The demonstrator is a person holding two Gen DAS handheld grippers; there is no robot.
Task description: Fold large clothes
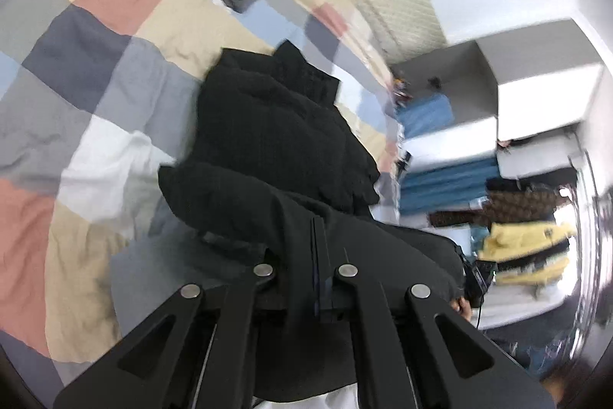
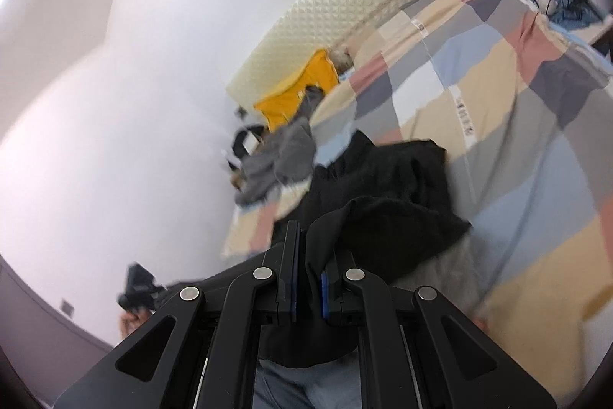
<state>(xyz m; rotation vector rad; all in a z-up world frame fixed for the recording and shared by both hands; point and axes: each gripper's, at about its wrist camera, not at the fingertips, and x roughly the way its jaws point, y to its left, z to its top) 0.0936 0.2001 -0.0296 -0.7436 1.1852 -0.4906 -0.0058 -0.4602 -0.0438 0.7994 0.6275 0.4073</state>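
We're pinching the black jacket (image 1: pixel 283 125) with both grippers — left gripper (image 1: pixel 320 240) and right gripper (image 2: pixel 306 255) clamped tight on its fabric — it's hanging over the checkered bedspread (image 1: pixel 95 71).

Was a home bedroom: bed with patchwork quilt (image 1: pixel 95 71), padded cream headboard (image 2: pixel 345 2), loose clothes piled on it, open white shelves (image 1: pixel 536 94) stacked with folded textiles.
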